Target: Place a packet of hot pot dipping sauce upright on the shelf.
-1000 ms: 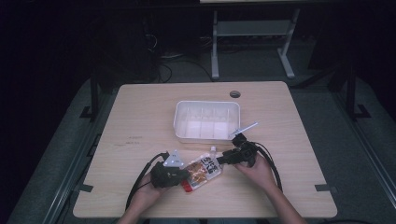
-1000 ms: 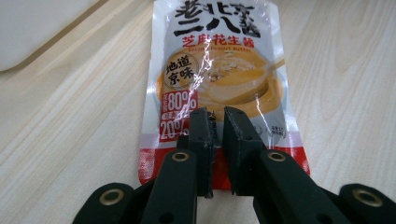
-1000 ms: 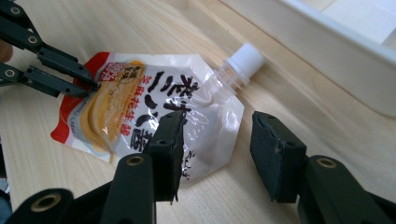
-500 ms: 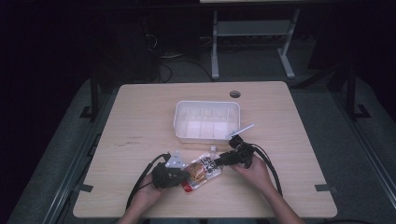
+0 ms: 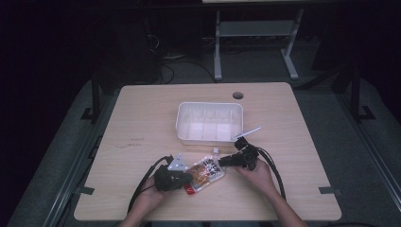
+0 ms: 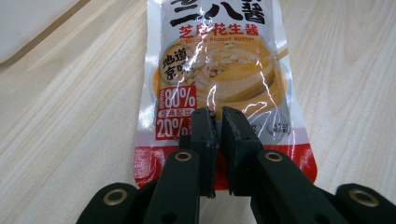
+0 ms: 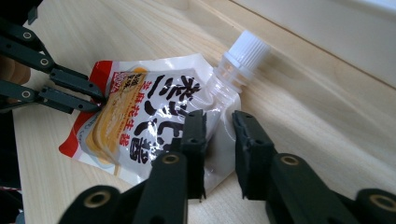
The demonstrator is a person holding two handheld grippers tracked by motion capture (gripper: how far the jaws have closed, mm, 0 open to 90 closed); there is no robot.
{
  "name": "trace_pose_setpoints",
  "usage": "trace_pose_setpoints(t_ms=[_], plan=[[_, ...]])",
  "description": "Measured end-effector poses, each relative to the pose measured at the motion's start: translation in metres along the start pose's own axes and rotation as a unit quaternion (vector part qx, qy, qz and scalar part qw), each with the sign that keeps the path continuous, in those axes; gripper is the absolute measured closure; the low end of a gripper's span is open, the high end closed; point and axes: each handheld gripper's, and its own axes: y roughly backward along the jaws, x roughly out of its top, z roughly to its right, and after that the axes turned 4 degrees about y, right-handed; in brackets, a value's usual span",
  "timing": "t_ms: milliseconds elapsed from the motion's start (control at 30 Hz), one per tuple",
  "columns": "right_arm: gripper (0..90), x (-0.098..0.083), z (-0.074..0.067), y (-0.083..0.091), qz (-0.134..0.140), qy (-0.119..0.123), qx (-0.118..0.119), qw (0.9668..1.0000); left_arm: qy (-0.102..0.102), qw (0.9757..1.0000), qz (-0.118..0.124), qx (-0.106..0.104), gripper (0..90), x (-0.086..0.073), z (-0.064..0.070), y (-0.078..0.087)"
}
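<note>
Dark room all around, and under the light sits a pale wooden table [image 5: 142,123] with a white plastic tray [image 5: 210,122] standing at its middle. Down at the near edge, between the person's two hands, lies the sauce pouch [image 5: 204,173], flat on the wood, its white screw cap [image 7: 245,48] pointing toward the tray and its red bottom seam toward the near left.

Left gripper [image 5: 171,178] first: it comes in from the near left, and in the left gripper view its jaws are pinched almost together over the lower part of the pouch [image 6: 219,70], right above the red band, clamping a fold of the foil there. The right gripper view shows those same black jaws biting the red corner of the pouch [image 7: 140,126] at the far left.

Right gripper [image 5: 227,161] now: it approaches from the right, at the pouch's cap end. Its jaws have just been closing in, and they straddle the clear shoulder of the pouch below the spout, a narrow gap between them; whether the pads already press the film I cannot tell. A thin white stick [image 5: 247,132] lies just beside the tray's near right corner.
</note>
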Motion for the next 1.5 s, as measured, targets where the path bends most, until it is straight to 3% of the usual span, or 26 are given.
trace_pose_setpoints(t_ms=[133, 300, 333, 367, 400, 500, 567, 600, 700, 1000, 1100, 1233, 1433, 1500], plan=[[80.9, 0.001, -0.003, 0.005, 0.015, 0.006, -0.003, 0.9999, 0.003, 1.0, 0.003, -0.002, 83.1, -0.001, -0.001, 0.0], [82.9, 0.002, -0.007, 0.008, 0.021, 0.011, -0.003, 0.9997, -0.011, 0.9998, -0.002, 0.017, 75.7, 0.001, 0.002, 0.001], [83.2, 0.002, -0.008, 0.01, 0.022, 0.015, -0.003, 0.9996, -0.009, 0.9997, -0.002, 0.023, 69.6, 0.001, 0.001, 0.002], [84.0, 0.004, -0.009, 0.013, 0.025, 0.018, 0.001, 0.9995, -0.007, 0.9995, -0.001, 0.031, 55.6, 0.002, 0.001, 0.002], [84.0, 0.004, -0.009, 0.013, 0.025, 0.018, 0.001, 0.9995, -0.004, 0.9995, 0.002, 0.033, 55.6, 0.001, 0.0, 0.003], [85.3, 0.007, -0.016, 0.021, 0.034, 0.033, 0.007, 0.9988, 0.033, 0.9992, 0.022, 0.004, 37.5, 0.001, -0.007, 0.004], [85.8, 0.012, -0.027, 0.028, 0.042, 0.064, -0.002, 0.997, 0.051, 0.9976, 0.044, -0.018, 27.7, 0.001, -0.01, 0.006], [85.8, 0.012, -0.027, 0.028, 0.042, 0.064, -0.002, 0.997, 0.051, 0.9976, 0.044, -0.018, 25.7, 0.001, -0.01, 0.006], [86.3, 0.015, -0.041, 0.038, 0.053, 0.087, 0.003, 0.9948, 0.06, 0.9959, 0.06, -0.031, 23.0, 0.002, -0.012, 0.007], [87.8, 0.023, -0.062, 0.047, 0.065, 0.124, 0.023, 0.9899, 0.071, 0.9929, 0.082, -0.048, 18.3, 0.006, -0.017, 0.011], [88.8, 0.026, -0.069, 0.049, 0.061, 0.141, 0.029, 0.9878, 0.079, 0.99, 0.09, -0.074, 20.2, 0.009, -0.026, 0.013], [89.2, 0.029, -0.073, 0.049, 0.06, 0.149, 0.038, 0.9863, 0.095, 0.9841, 0.083, -0.125, 21.4, 0.015, -0.038, 0.009], [89.5, 0.031, -0.076, 0.047, 0.058, 0.154, 0.044, 0.9853, 0.08, 0.9812, 0.059, -0.165, 24.2, 0.023, -0.038, -0.001], [89.6, 0.031, -0.078, 0.046, 0.058, 0.158, 0.045, 0.9848, 0.078, 0.9788, 0.053, -0.182, 29.6, 0.023, -0.037, -0.002]])
